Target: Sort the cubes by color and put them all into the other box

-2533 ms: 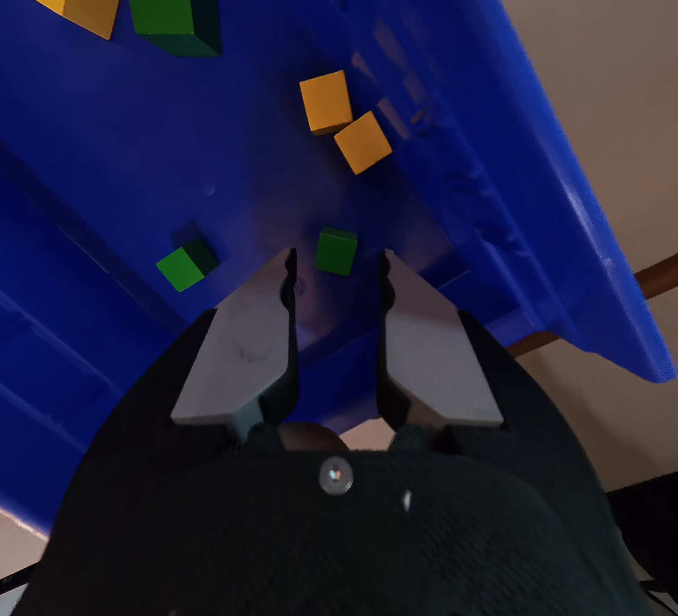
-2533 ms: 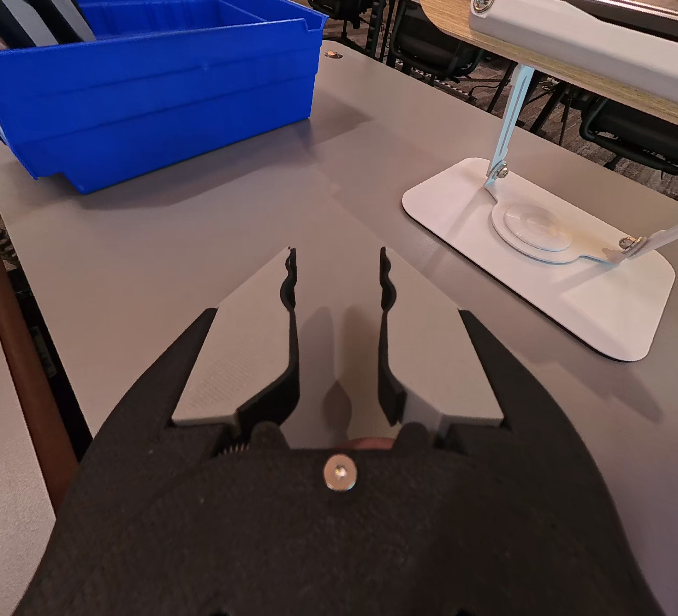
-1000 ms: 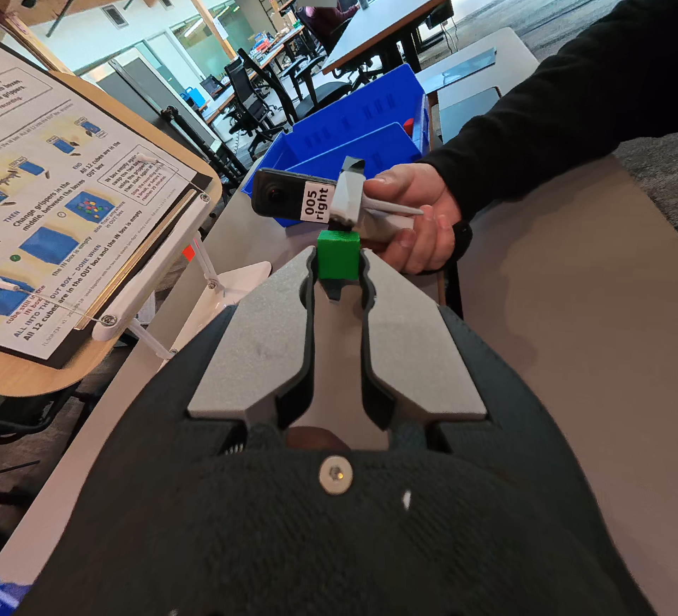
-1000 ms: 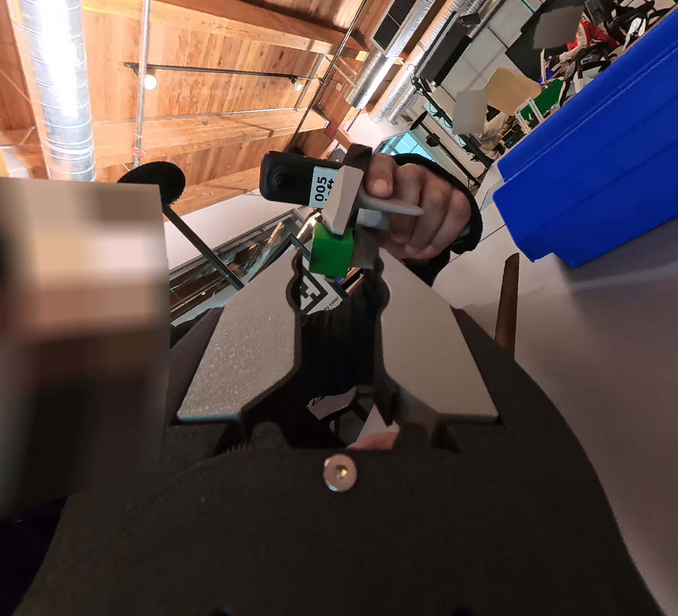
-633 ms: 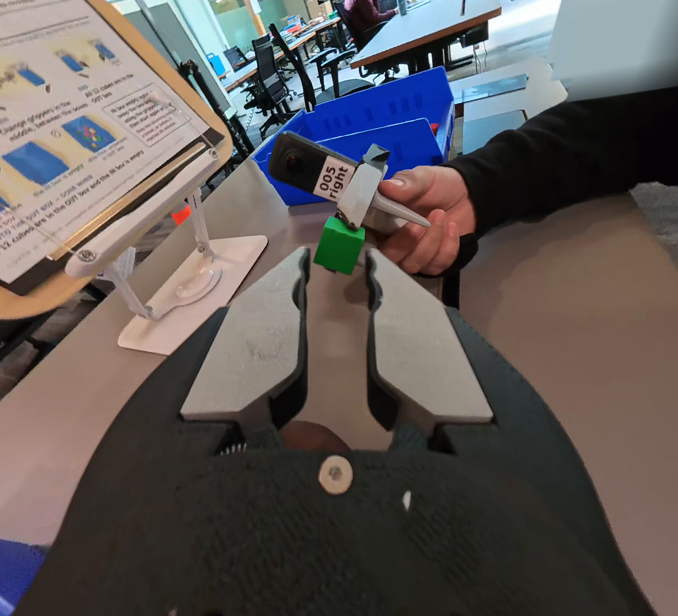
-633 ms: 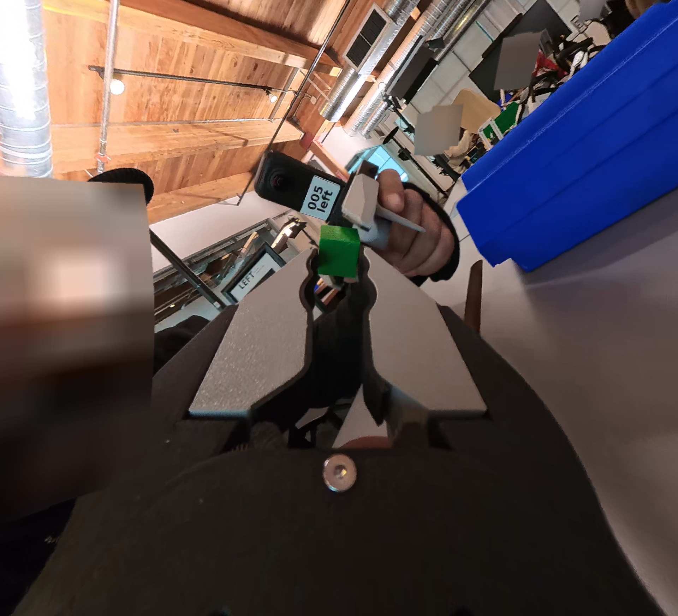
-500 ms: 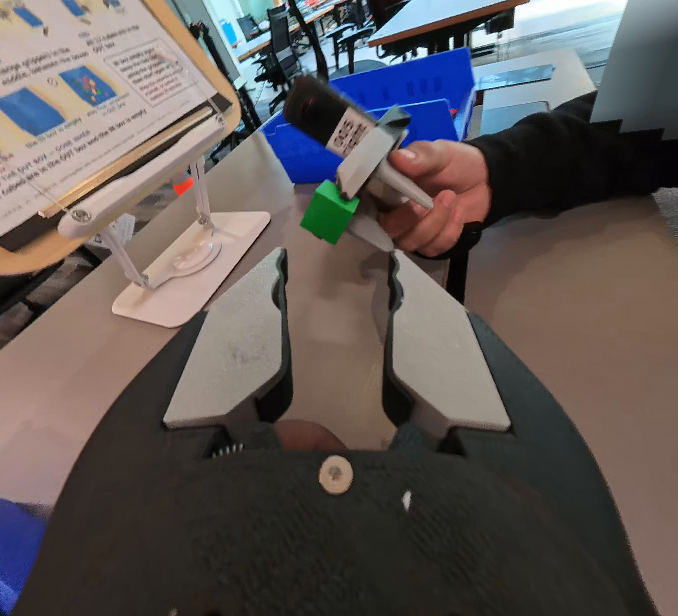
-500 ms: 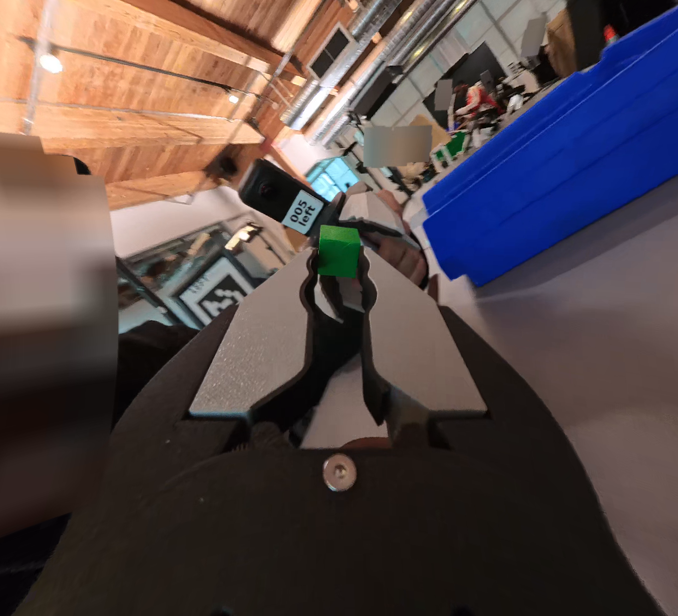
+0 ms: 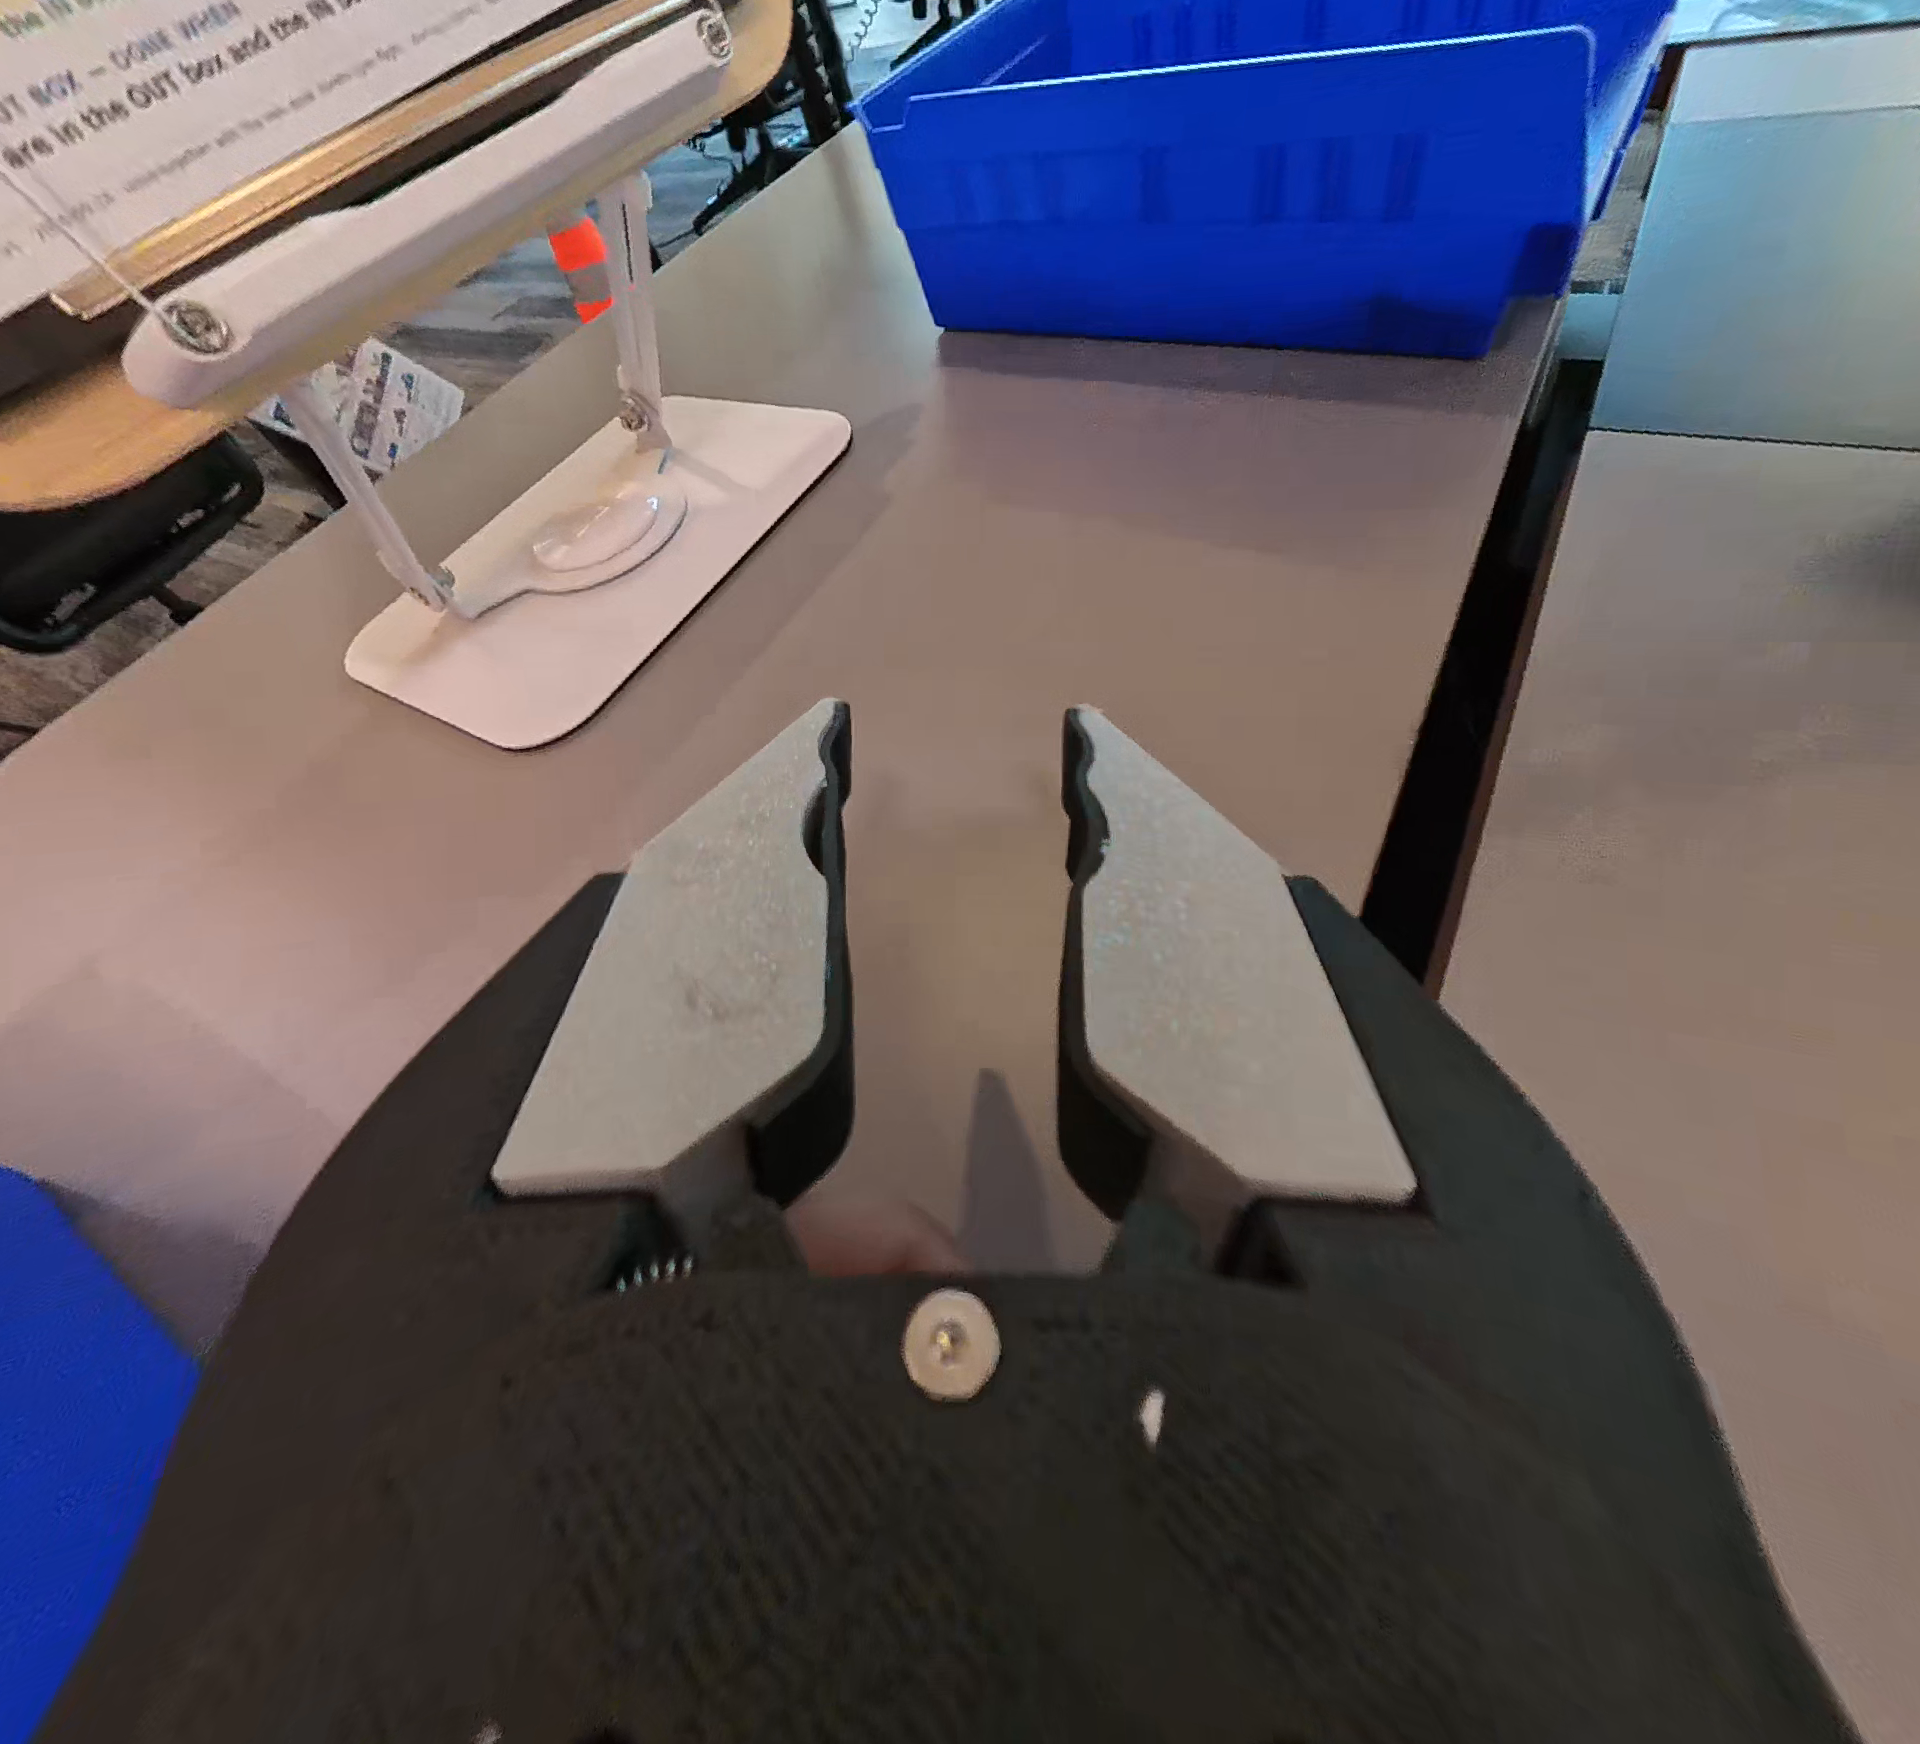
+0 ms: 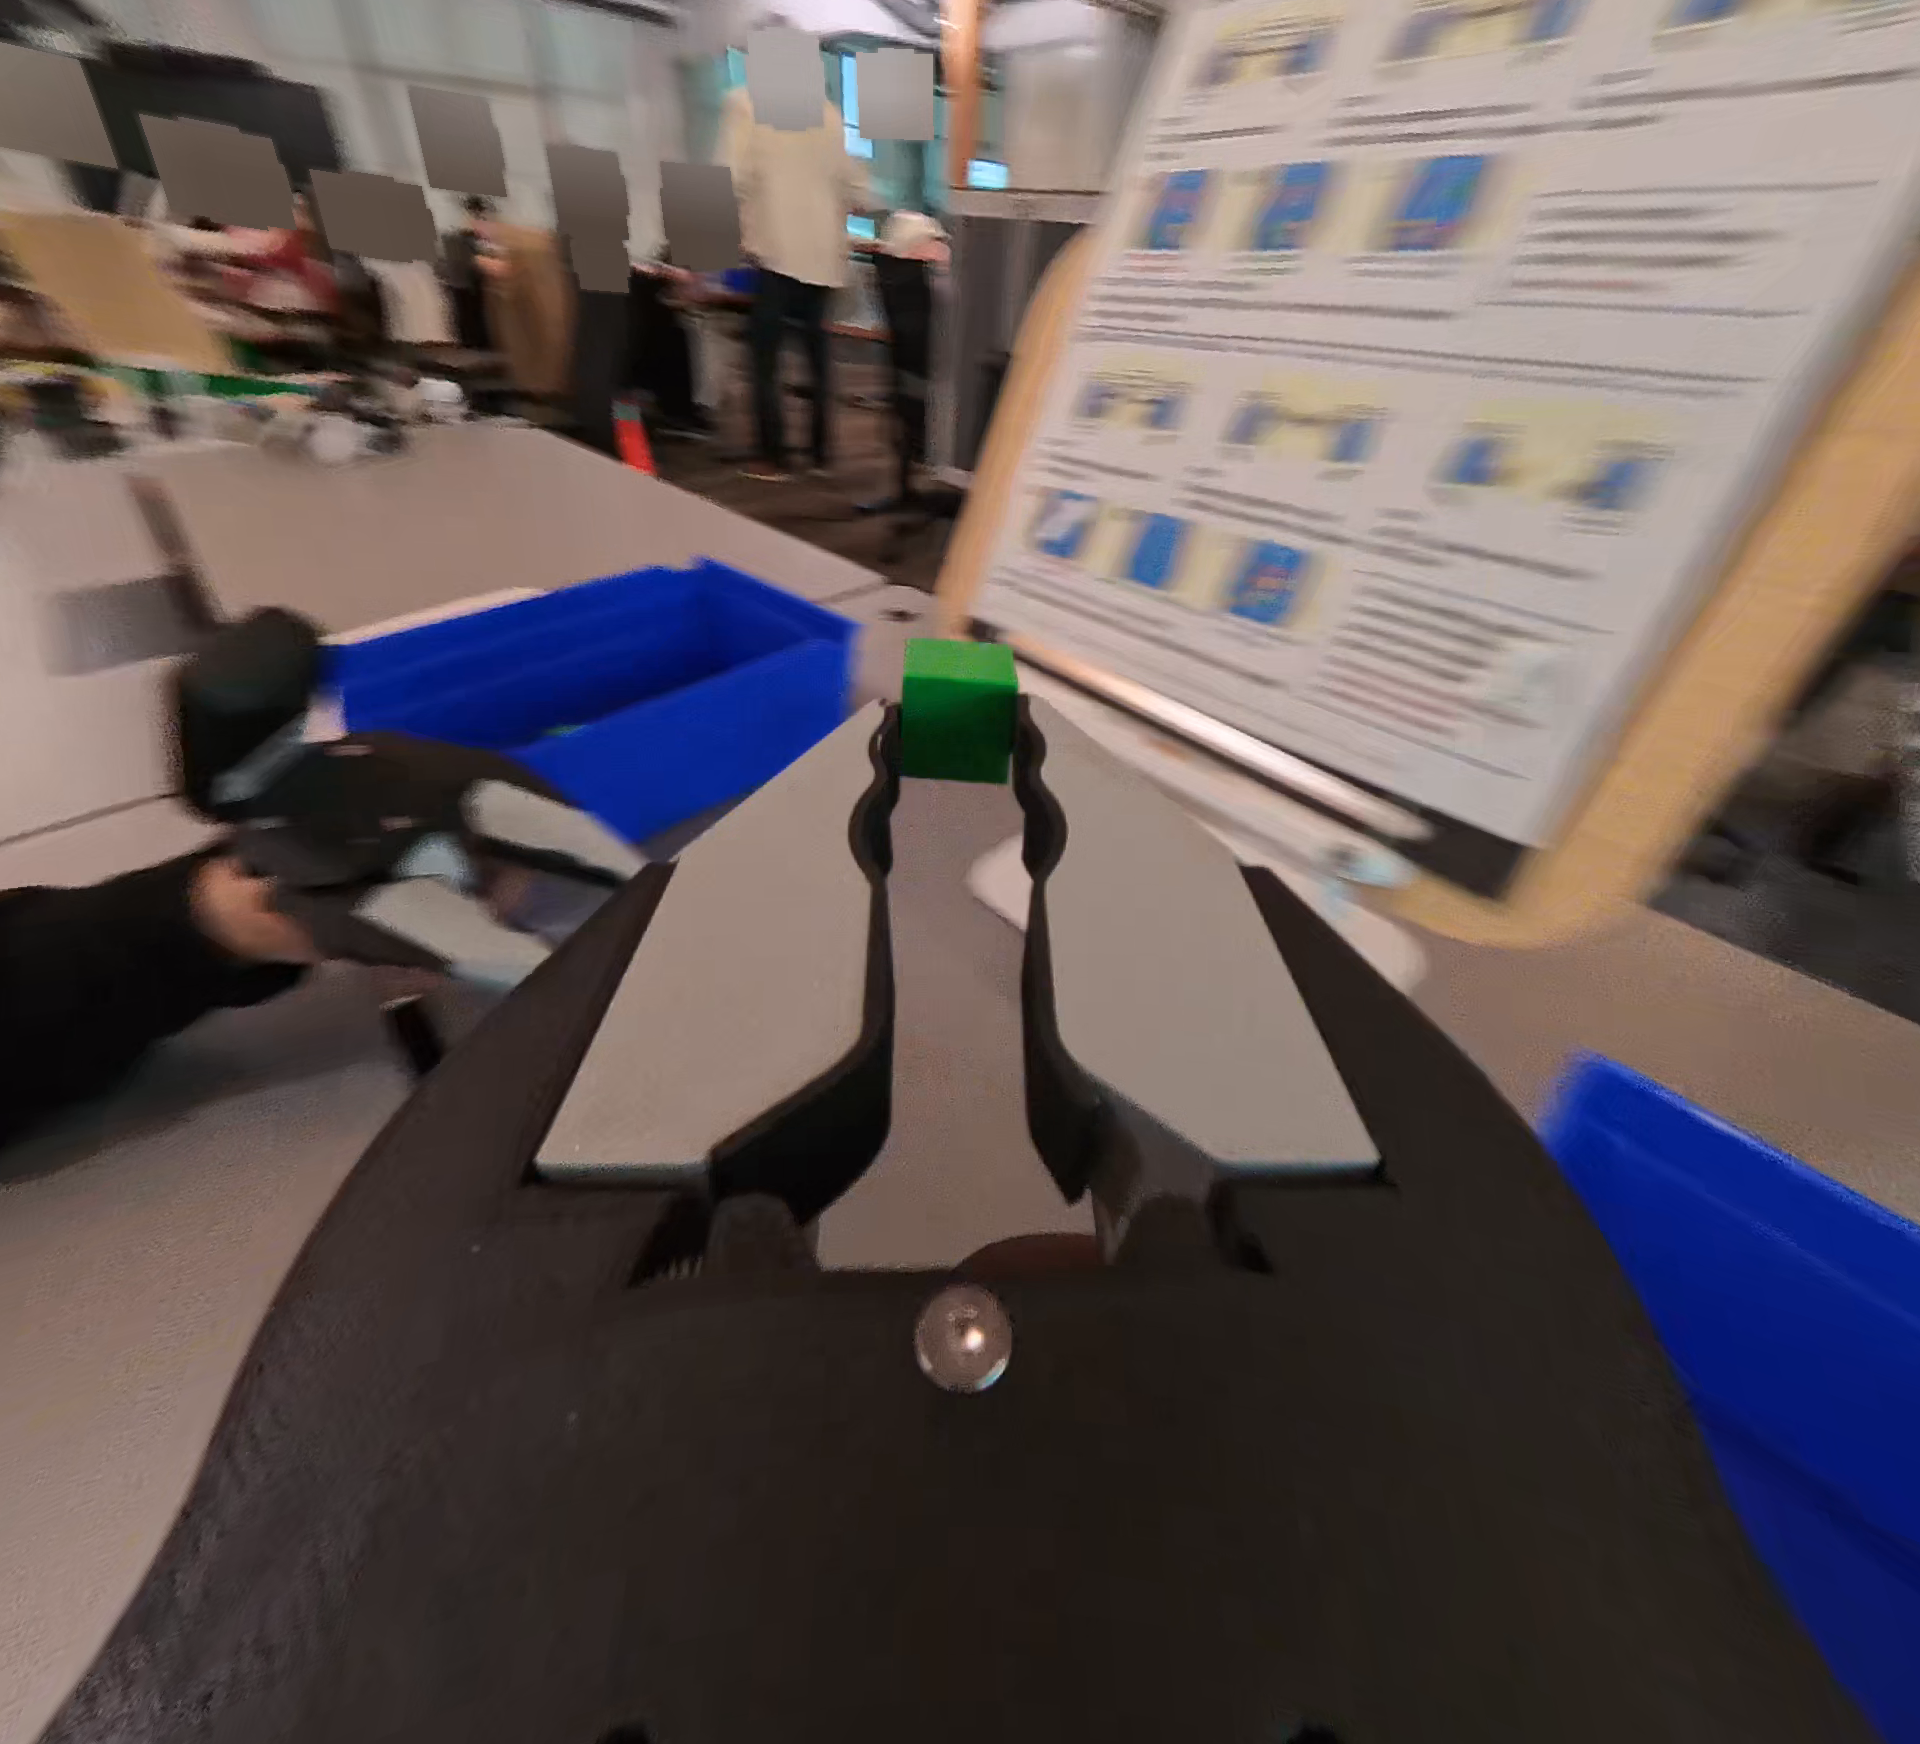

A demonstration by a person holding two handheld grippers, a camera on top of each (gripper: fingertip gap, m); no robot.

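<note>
My right gripper is shut on a small green cube, held at the fingertips above the grey table. A blue box stands farther off to the left, and the edge of a second blue box shows at the lower right. My left gripper is open and empty over the table. It also shows blurred in the right wrist view, held by a hand in a black sleeve. In the left wrist view one blue box stands ahead and a corner of the other shows at the lower left.
An instruction board on a white stand stands on the table's left side; it shows at the right in the right wrist view. A dark gap separates this table from another on the right. Several people stand in the far background.
The left gripper picked the green cube from the box and handed it to the right gripper. The left jaws opened and drew back; the right gripper swung away with the cube.
</note>
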